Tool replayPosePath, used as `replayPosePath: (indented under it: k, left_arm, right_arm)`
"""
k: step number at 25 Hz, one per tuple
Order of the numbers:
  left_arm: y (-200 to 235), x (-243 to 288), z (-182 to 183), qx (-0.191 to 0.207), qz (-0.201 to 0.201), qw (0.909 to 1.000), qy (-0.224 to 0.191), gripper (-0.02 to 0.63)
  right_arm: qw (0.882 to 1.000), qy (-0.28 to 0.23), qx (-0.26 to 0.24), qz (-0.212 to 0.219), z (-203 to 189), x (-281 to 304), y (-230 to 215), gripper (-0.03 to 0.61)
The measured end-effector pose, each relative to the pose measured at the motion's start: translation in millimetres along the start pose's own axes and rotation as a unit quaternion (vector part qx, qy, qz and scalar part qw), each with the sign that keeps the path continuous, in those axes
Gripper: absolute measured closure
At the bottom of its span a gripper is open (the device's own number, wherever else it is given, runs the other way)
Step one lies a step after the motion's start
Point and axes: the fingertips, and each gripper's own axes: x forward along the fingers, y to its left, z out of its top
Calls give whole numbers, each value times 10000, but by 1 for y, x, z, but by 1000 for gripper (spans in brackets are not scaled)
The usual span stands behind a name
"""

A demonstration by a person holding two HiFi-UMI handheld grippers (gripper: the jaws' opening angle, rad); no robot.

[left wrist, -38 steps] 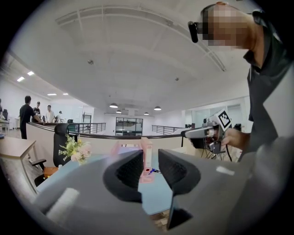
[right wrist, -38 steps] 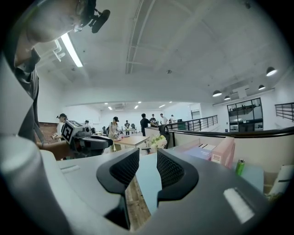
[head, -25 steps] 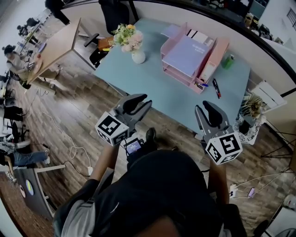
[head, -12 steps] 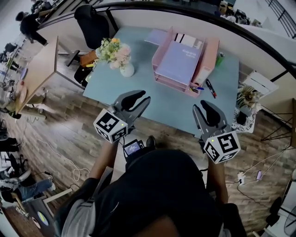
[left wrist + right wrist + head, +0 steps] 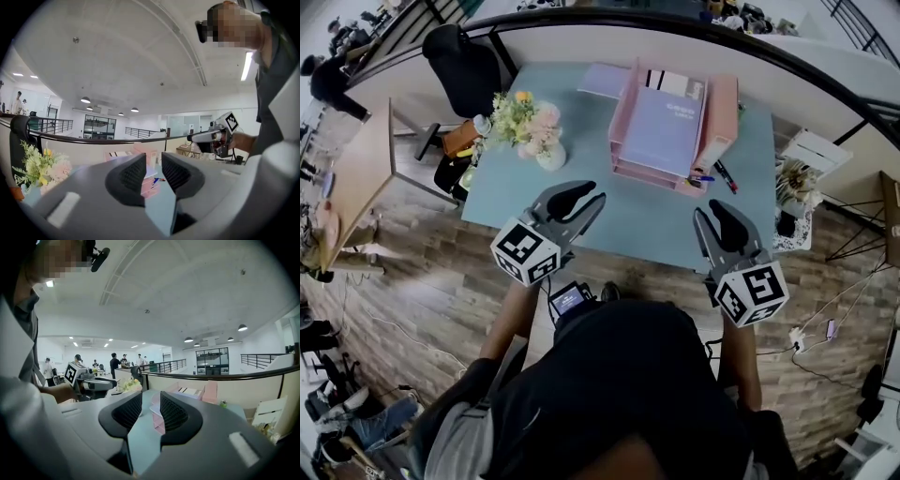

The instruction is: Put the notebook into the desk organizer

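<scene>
The pink desk organizer (image 5: 709, 131) stands at the back of the light blue table (image 5: 609, 206). A lavender notebook (image 5: 661, 127) lies on its top tray. A second lavender one (image 5: 602, 80) lies flat on the table behind it, and a striped book (image 5: 675, 82) sits at the organizer's rear. My left gripper (image 5: 581, 200) and right gripper (image 5: 710, 214) hover over the table's near edge, well short of the organizer. Both are open and hold nothing. The organizer (image 5: 149, 180) shows between the left gripper (image 5: 152, 161) jaws, and the organizer (image 5: 157, 420) between the right gripper (image 5: 151, 401) jaws too.
A vase of flowers (image 5: 530, 127) stands at the table's left. Pens (image 5: 712, 176) lie by the organizer's right front corner. A black chair (image 5: 464, 66) is beyond the left corner, a white rack (image 5: 816, 155) on the right. A curved railing (image 5: 675, 28) runs behind.
The table has swung round in the head view and now lies squarely ahead of me. Both grippers turned with it and stay over its near edge, with nothing in them.
</scene>
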Motion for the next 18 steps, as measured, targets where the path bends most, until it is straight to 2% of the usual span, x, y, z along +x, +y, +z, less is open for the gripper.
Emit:
replayPosePath:
  k: [9,18]
  left_arm:
    - [21,-2,-10,-149,-244,9995,-94,454]
    - [46,16,-30,-412,-48,9991,63,454]
  right_arm:
    - [9991,196,-145,-353,0,7,7,477]
    - [9992,369,12,-179,-17,34,-10,477]
